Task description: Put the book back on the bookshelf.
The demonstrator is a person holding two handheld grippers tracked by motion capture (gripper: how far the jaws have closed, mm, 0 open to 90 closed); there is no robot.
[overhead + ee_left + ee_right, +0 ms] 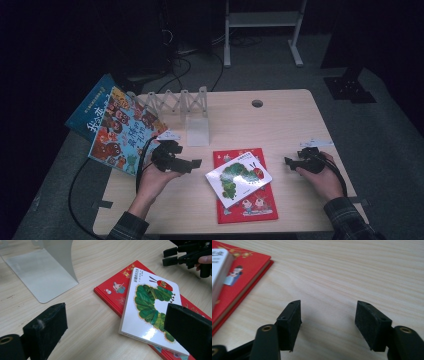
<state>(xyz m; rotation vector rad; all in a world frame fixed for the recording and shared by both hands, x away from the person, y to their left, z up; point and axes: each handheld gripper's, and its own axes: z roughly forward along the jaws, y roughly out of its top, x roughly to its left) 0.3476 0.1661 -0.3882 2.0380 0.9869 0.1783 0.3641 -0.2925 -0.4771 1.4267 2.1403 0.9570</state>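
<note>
The left gripper [192,163] is held wide beside the white caterpillar board book [150,307], nothing gripped. The right gripper [328,322] is half-spread, seemingly empty, above the wooden table [352,272].

The room is dark, and light falls mainly on the surface [280,120], a pale wood top with rounded corners and a small round hole [257,103] near its far edge. Behind it is grey floor [260,70] with black cables [182,67] lying on it. The white legs of a metal frame [262,30] stand farther back.
</note>
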